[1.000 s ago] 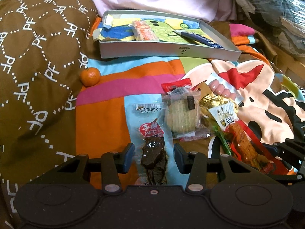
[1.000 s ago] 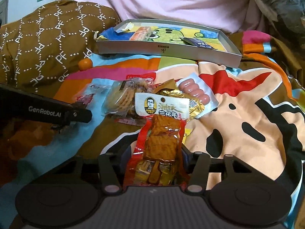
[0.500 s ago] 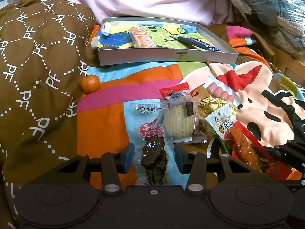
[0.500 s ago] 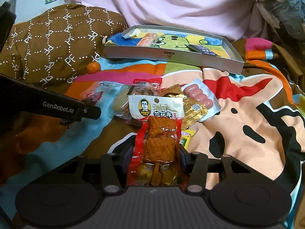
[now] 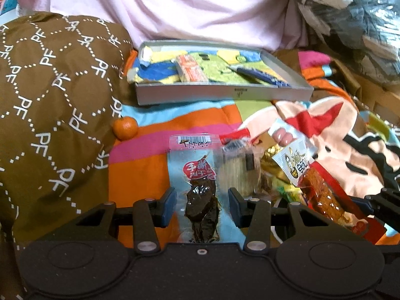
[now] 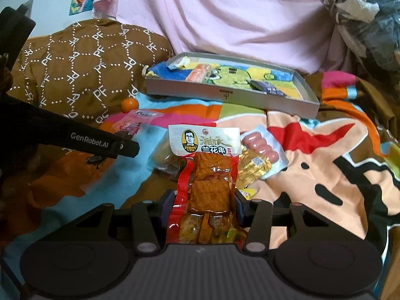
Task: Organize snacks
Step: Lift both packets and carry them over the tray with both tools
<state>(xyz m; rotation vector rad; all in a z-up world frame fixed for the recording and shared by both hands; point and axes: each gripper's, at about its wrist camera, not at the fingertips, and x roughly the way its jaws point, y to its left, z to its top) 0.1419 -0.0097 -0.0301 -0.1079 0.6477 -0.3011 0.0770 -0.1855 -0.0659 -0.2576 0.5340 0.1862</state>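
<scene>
My left gripper (image 5: 202, 201) is shut on a clear packet of dark dried meat (image 5: 197, 172) with a red label, whose free end sticks up in front of me. My right gripper (image 6: 202, 207) is shut on a red packet of brown tofu skewers (image 6: 207, 175), held above the snack pile; that packet (image 5: 315, 187) also shows at the right of the left wrist view. Farther back lies a grey tray (image 5: 225, 95) with a cartoon-printed floor, holding an orange-white packet (image 5: 191, 68) and a dark blue packet (image 5: 260, 75).
On the colourful blanket lie a cracker packet (image 5: 237, 172), a sausage packet (image 6: 260, 147) and a gold foil packet (image 6: 255, 167). A mandarin (image 5: 125, 127) rests beside the brown patterned cushion (image 5: 50, 100). Pink cloth and crumpled bags fill the back.
Both grippers have tipped upward, each keeping its packet. The tray and blanket now sit lower in both views, and the skewer packet has risen off the pile.
</scene>
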